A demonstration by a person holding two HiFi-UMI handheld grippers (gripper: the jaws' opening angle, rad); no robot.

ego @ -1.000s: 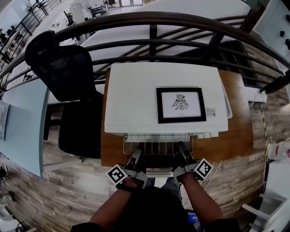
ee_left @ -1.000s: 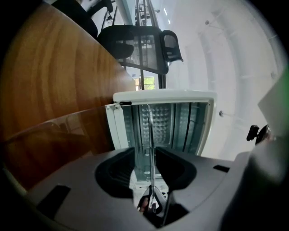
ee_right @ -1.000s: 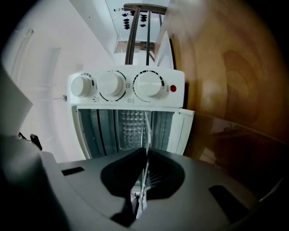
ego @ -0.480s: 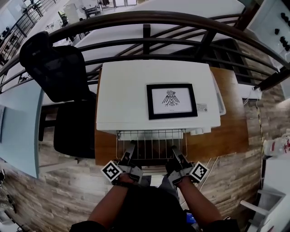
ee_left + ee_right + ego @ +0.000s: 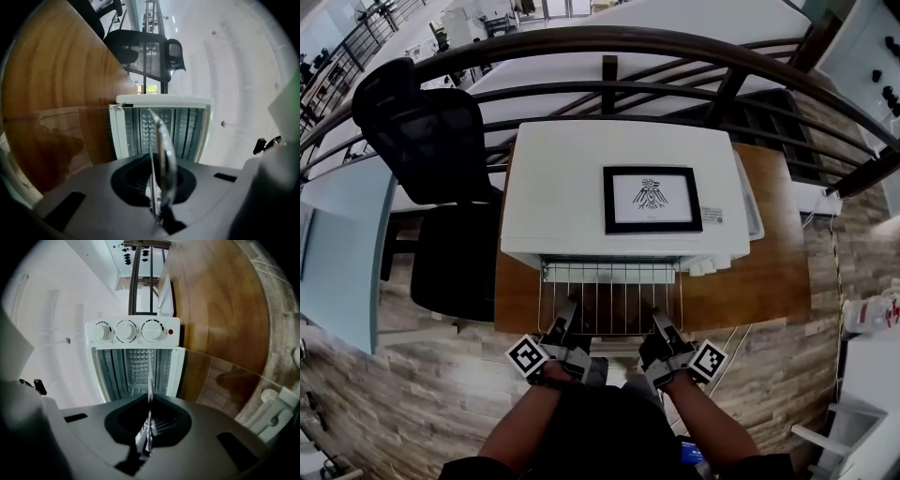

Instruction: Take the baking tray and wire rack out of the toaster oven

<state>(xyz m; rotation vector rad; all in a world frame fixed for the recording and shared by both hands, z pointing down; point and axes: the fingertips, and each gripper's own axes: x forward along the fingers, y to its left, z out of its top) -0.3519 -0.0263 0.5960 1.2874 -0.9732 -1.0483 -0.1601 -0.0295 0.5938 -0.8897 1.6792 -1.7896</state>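
Note:
The white toaster oven (image 5: 572,202) stands on a wooden table (image 5: 759,272), its front facing me. The wire rack (image 5: 609,298) sticks out of its mouth toward me. My left gripper (image 5: 565,330) holds the rack's front edge at the left; its jaws have just been closing on it. In the left gripper view a thin wire and a shiny metal edge (image 5: 161,140) run between that gripper's (image 5: 157,187) shut jaws. My right gripper (image 5: 659,330) is shut on the front edge at the right, and the rack shows edge-on (image 5: 150,380) between its (image 5: 149,427) jaws. I cannot make out a baking tray for certain.
A black-framed picture (image 5: 651,199) lies on the oven's top. Three knobs (image 5: 125,331) sit on the oven's front. A black office chair (image 5: 431,141) stands left of the table. A dark curved railing (image 5: 609,42) runs behind it. Wooden floor lies around me.
The wire rack has slid farther out of the oven toward me. Both grippers have drawn back with its front edge.

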